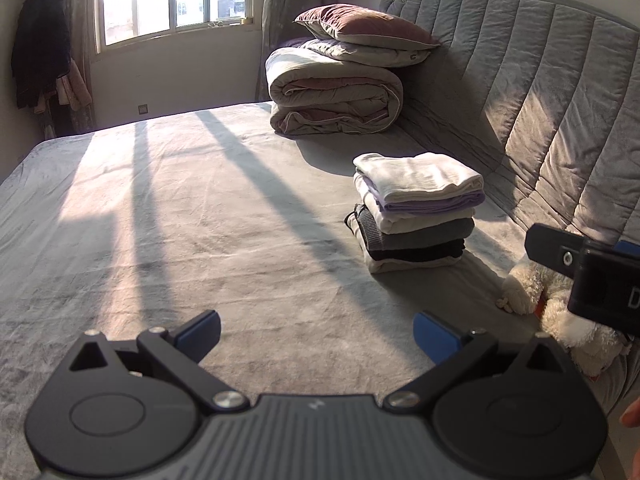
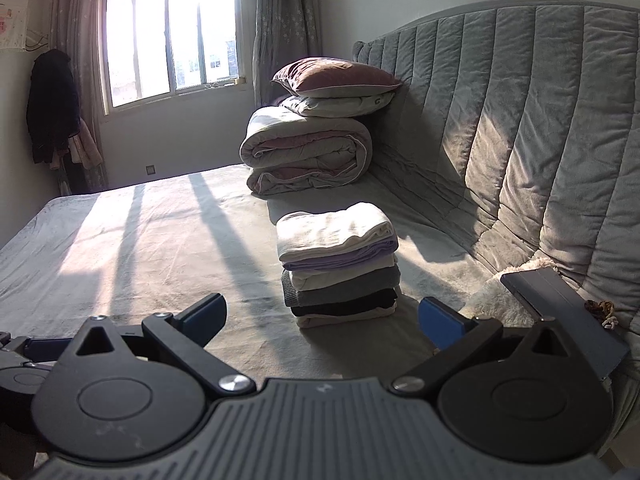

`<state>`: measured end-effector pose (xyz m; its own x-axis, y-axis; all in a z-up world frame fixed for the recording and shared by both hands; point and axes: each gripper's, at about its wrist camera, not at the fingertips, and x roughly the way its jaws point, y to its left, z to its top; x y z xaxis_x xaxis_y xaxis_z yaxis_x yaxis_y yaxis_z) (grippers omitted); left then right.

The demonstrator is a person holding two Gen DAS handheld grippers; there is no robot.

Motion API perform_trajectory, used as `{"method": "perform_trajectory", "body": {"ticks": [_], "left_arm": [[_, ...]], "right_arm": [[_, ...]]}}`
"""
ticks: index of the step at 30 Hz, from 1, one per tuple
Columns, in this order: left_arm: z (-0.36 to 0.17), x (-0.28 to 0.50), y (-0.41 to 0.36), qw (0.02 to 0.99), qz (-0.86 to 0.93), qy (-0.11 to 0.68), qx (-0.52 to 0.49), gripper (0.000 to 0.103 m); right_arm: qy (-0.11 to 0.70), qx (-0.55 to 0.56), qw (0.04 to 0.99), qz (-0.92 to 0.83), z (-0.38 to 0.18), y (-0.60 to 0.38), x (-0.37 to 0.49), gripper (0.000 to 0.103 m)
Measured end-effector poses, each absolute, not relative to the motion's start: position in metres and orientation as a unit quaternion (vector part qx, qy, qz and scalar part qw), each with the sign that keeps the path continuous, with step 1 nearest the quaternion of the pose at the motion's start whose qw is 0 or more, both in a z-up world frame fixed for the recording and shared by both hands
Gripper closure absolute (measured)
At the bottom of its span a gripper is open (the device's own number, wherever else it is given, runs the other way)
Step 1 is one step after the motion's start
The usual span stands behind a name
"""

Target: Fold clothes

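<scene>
A neat stack of folded clothes rests on the grey bed sheet near the headboard; a white garment lies on top, then lilac, cream, grey and black layers. My left gripper hangs open over bare sheet, well short and left of the stack, with nothing between its blue pads. My right gripper is open too, just in front of the stack, holding nothing. Part of the right gripper's body shows at the right edge of the left wrist view.
A rolled duvet with two pillows on top sits at the bed's far corner. The padded grey headboard runs along the right. A white plush toy lies at its base. A window and hanging dark clothes are behind.
</scene>
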<state>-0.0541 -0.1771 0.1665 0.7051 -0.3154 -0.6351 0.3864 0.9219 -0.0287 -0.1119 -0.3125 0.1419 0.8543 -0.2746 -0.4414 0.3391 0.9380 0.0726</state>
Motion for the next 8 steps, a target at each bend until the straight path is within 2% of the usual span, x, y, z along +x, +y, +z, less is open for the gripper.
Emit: {"method": "perform_trajectory", "body": {"ticks": [8], "left_arm": [[0.17,-0.051,-0.13,0.929,-0.164,0.329,0.028,0.001]], "right_arm": [[0.217,0.059,0.965,-0.134,0.145,-0.276,-0.103,0.0]]}}
